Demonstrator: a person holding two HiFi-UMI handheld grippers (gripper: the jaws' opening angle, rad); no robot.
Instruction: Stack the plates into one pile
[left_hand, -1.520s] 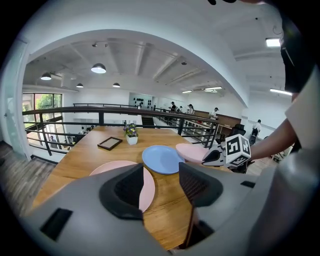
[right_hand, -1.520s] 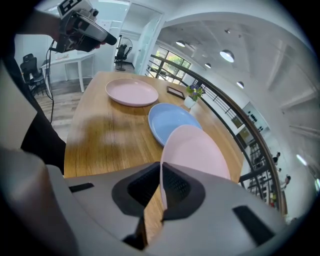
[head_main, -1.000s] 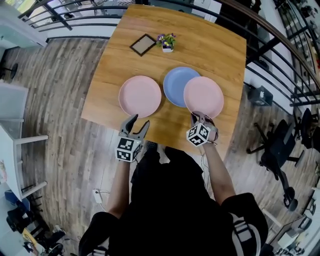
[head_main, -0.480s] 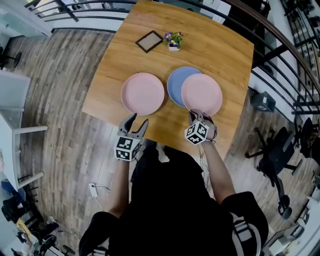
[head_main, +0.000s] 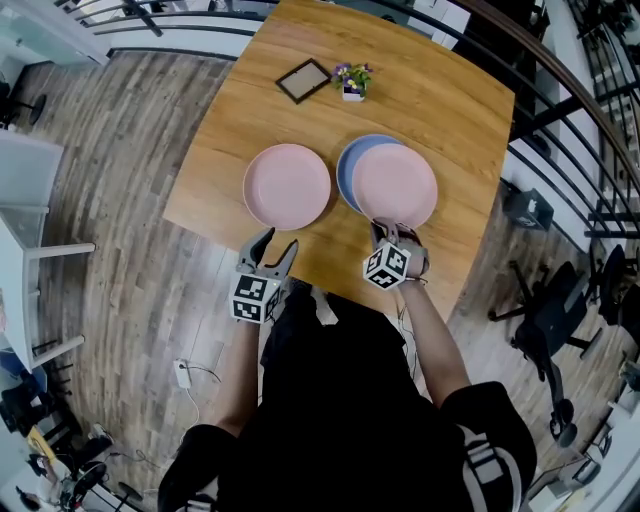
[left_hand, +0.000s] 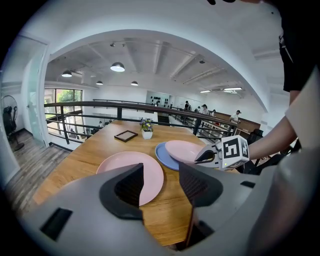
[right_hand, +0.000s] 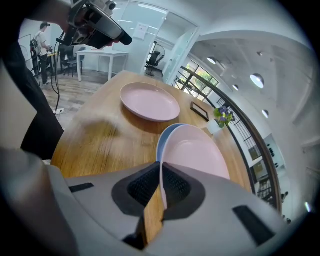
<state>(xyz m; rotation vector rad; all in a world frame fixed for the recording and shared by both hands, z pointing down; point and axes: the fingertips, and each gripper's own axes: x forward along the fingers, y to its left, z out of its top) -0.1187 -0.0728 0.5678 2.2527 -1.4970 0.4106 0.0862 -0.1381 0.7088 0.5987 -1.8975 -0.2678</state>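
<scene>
- Wood-plank floor (head_main: 130, 250) round everything, grey-brown; dark railing (left_hand: 100, 104) runs behind the far edge of the surface.
- Wooden surface (head_main: 250, 100), light brown, squarish; all three plates sit on its near half, towards the person.
- Person (head_main: 350, 400) in a black top stands at the near edge, one gripper in each hand.
- Left pink plate (head_main: 287, 186): flat on the surface, alone, ahead of the left gripper, just beside the blue plate but not touching it.
- Held pink plate (head_main: 395, 186): over the blue plate and covering most of it, shifted a bit right; its near rim is lifted. Can't tell whether its far rim touches the blue one.
- Blue plate (head_main: 349, 175): flat on the surface, right of centre; only a crescent at its left and far side shows under the held pink plate.
- Right gripper (head_main: 388, 232): closed on the near rim of the held pink plate, rim pinched between the two pads, pointing steeply down.
- Left gripper (head_main: 272, 245): jaws apart, nothing between them, hovering at the near edge of the surface, well short of the left pink plate.
- Picture frame (head_main: 303, 81): dark, lying flat near the far edge.
- Potted plant (head_main: 352, 80): small white pot with purple flowers, upright, just right of the picture frame.
</scene>
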